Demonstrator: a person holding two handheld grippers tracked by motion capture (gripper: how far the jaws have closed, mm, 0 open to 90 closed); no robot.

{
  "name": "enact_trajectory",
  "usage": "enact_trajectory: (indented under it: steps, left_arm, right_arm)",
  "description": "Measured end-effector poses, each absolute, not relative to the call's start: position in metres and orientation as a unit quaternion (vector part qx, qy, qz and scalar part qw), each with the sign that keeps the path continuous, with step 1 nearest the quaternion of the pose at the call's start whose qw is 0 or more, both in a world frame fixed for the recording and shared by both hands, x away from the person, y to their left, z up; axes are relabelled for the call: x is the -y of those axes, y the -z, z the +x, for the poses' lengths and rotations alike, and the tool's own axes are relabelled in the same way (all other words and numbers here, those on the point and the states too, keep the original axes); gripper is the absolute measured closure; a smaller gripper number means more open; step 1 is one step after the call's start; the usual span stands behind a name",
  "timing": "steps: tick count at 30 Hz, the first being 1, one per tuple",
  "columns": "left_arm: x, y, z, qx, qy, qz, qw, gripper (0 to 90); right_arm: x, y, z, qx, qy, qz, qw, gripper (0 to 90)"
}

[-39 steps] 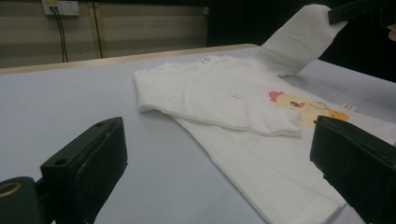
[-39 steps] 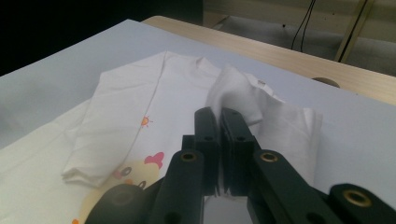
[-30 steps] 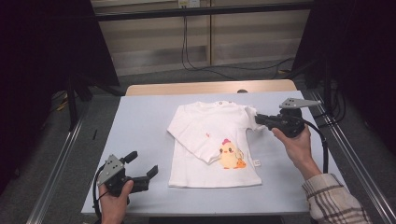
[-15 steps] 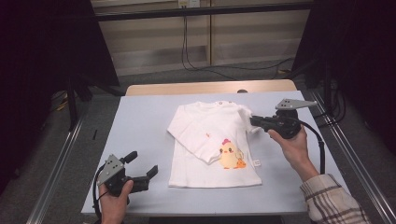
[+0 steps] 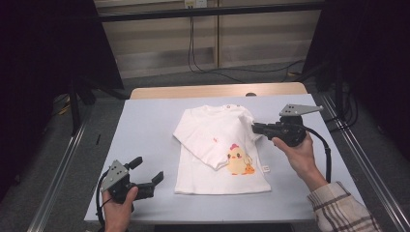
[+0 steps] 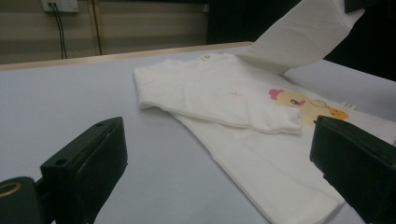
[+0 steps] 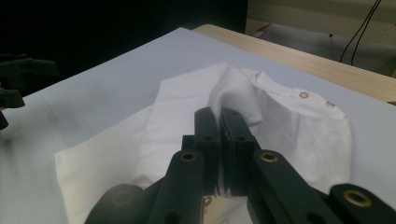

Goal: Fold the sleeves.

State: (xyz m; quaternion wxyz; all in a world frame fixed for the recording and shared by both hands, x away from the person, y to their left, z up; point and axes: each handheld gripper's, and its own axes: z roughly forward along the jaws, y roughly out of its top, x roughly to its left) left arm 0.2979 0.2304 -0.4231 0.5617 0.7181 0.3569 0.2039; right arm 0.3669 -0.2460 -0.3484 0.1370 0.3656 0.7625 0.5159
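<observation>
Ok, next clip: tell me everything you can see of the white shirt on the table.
The white shirt is a small long-sleeved top of soft, cotton-looking fabric, lying flat on the pale blue table, neck toward the far edge. Its front shows a yellow chick print, with a small tag at the right side seam. One sleeve is folded across the chest. The other sleeve is lifted off the table, pinched in the right hand-held gripper, whose jaws are shut on it. The left hand-held gripper sits open, apart from the shirt.

A lab-like recording bay: blue-topped table [image 5: 145,125], metal rails [image 5: 60,174], dark curtains [image 5: 43,43], wall cables [image 5: 193,43].
</observation>
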Motion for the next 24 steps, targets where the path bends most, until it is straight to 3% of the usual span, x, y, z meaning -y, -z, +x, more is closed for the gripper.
enact_trajectory:
  steps: [11,24]
  left_arm:
    - [-0.231,0.423,0.298,-0.357,-0.206,0.718,0.562,3.9]
    - [-0.231,0.423,0.298,-0.356,-0.206,0.720,0.560,4.0]
  right_arm:
    - [0.233,0.346,0.362,-0.772,-0.515,0.349,0.130,86.8]
    - [0.211,0.376,0.375,-0.795,-0.480,0.354,0.112,86.6]
